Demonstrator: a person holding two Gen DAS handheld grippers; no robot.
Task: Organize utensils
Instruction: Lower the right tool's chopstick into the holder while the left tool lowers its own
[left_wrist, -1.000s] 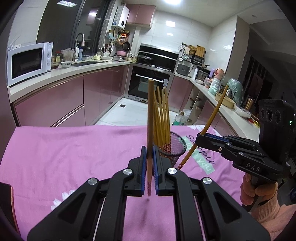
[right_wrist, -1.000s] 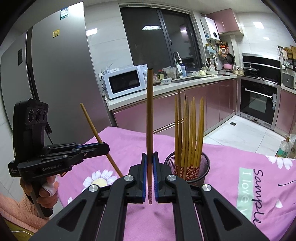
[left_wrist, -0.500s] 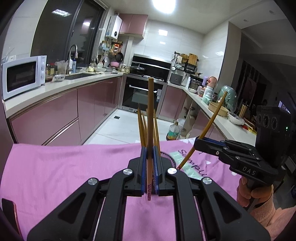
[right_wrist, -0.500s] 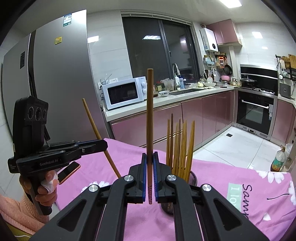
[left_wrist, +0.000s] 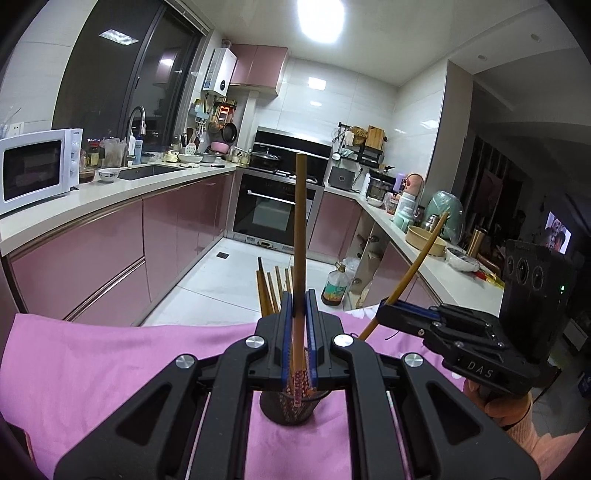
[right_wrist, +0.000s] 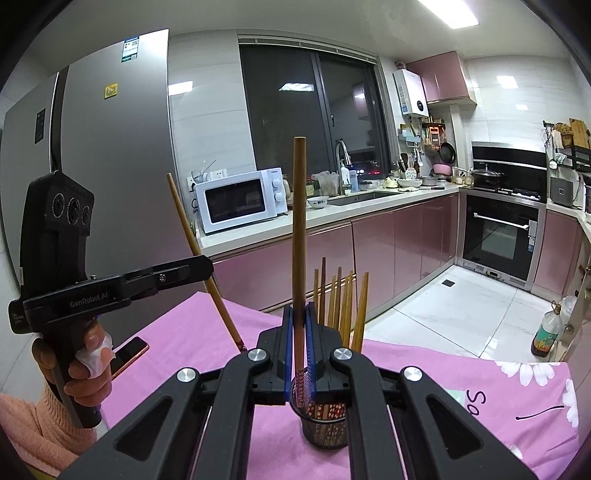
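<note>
Chopsticks, two, one per gripper: left gripper clamped on an upright chopstick; right gripper clamped on another, also upright. Holder, dark mesh, stands on the pink tablecloth under both, apparently near its far edge, with more chopsticks inside.

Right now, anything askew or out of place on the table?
Nothing spilled or damaged. A phone lies at the pink tablecloth's edge, apart from the mesh holder of chopsticks. Each gripper holds one chopstick clear of the holder.
</note>
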